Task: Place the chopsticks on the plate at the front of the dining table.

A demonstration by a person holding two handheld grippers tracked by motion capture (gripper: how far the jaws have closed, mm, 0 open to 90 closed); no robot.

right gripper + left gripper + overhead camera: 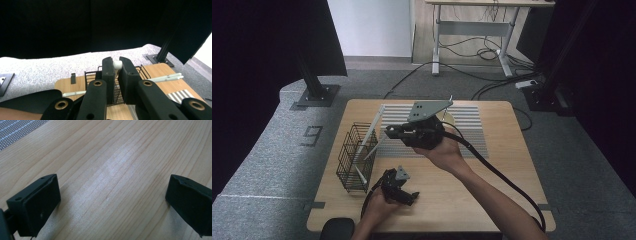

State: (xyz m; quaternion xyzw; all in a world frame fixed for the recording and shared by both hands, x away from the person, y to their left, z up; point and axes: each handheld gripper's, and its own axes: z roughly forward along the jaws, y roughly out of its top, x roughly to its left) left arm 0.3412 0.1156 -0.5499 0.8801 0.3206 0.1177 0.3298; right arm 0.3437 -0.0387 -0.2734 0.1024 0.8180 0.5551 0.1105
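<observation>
right gripper (388, 132) raised level, clamping white utensil (117, 65), above wire basket (356, 157)

Landmark: the black wire-mesh basket (357, 157), standing upright on the left part of the light wooden table (492, 200). Two long white plastic utensils (373, 131) lean out of its top toward the right; a third white piece (361, 175) rests against its right side, lower down. Right of the basket and raised above the table, the right gripper (388, 133), black with a grey three-cornered plate on top, points toward the basket; its tips meet the slanting white utensil just beside the basket's upper rim. Below and right of the basket, the left gripper (413, 196) sits low over the table. Beyond the basket to the right lies a grey-and-white striped mat (472, 122).
</observation>
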